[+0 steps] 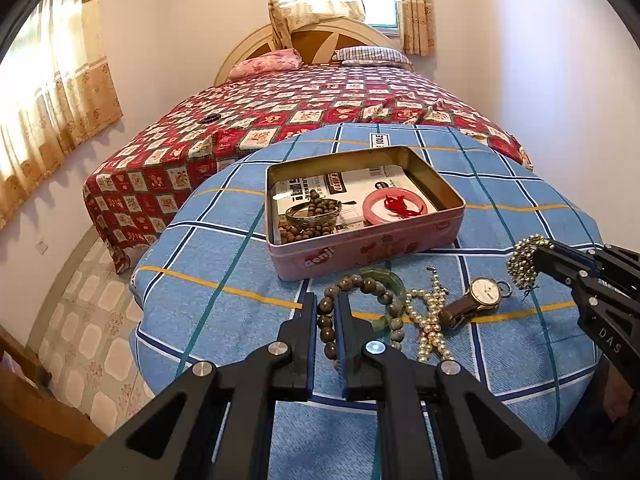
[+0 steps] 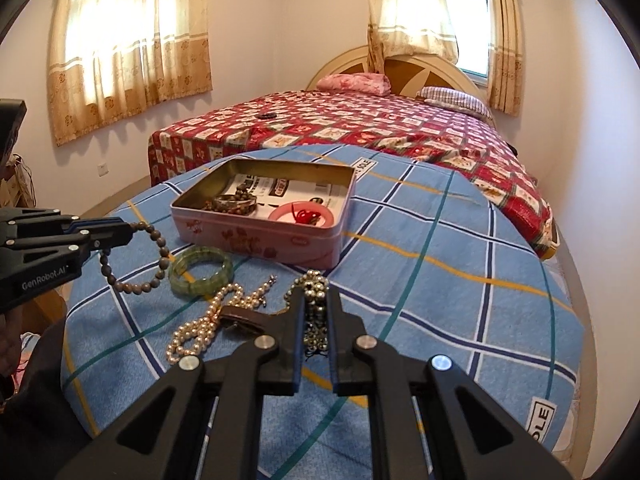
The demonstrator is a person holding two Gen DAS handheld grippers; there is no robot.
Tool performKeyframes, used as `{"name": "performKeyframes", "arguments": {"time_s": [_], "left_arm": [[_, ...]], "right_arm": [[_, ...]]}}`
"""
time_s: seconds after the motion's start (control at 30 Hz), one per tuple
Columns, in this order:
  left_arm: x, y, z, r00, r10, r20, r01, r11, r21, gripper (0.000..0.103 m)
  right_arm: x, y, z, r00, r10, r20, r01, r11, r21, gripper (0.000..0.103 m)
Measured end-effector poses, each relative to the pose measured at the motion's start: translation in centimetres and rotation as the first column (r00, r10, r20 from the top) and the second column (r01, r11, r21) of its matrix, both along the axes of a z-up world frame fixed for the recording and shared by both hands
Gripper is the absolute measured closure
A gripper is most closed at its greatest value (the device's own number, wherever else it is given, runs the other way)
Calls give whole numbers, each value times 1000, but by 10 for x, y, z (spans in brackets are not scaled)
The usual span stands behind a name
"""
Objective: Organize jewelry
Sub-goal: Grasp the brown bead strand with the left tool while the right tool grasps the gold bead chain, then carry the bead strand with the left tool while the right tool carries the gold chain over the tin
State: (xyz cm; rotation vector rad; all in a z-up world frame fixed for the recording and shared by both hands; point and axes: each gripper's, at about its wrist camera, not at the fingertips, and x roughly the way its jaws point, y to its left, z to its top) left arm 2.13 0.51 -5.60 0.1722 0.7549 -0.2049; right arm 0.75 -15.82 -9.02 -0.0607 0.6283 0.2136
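1. Done, by the look of it: the tin (image 1: 362,240) on the blue cloth (image 1: 200,264) already holds a bead string (image 1: 308,232), a metal bangle (image 1: 314,214) and a pink ring dish (image 1: 394,206) with red cord (image 1: 402,206) in it.
2. Left on the cloth, just in front of the tin: a green bangle (image 2: 200,270), a pearl strand (image 1: 430,320) and a watch (image 1: 482,294), lying close together; the pearls touch the watch strap.
3. In hand: the left gripper (image 1: 328,300) is clenched on a brown bead bracelet (image 1: 356,280), which hangs in a loop clear of the cloth in the right view; the right gripper (image 2: 316,296) is clenched on a bunch of small metal beads (image 2: 314,284).
4. Pose: both grippers point forward and down toward the tin, held above the cloth; the left one is near the tin's front wall, the right one is off to the tin's right.
5. I judge the task about half done; two pieces wait to be dropped in the tin, three are still to be picked.
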Motion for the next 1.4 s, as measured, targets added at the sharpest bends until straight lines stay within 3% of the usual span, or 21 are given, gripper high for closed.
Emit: {"name": "performKeyframes", "arguments": {"time_s": [0.73,1.4], "left_arm": [[12,3,7,1000,-1,17,1,1000,-10,95],[48,2,37,996,10,86,-9,1000,-11,95]], "right_arm": [[10,-8,0,1000,-8,-16,8,1000,11,91],[41,7,26,999,32,34,-31,999,-13,91]]}}
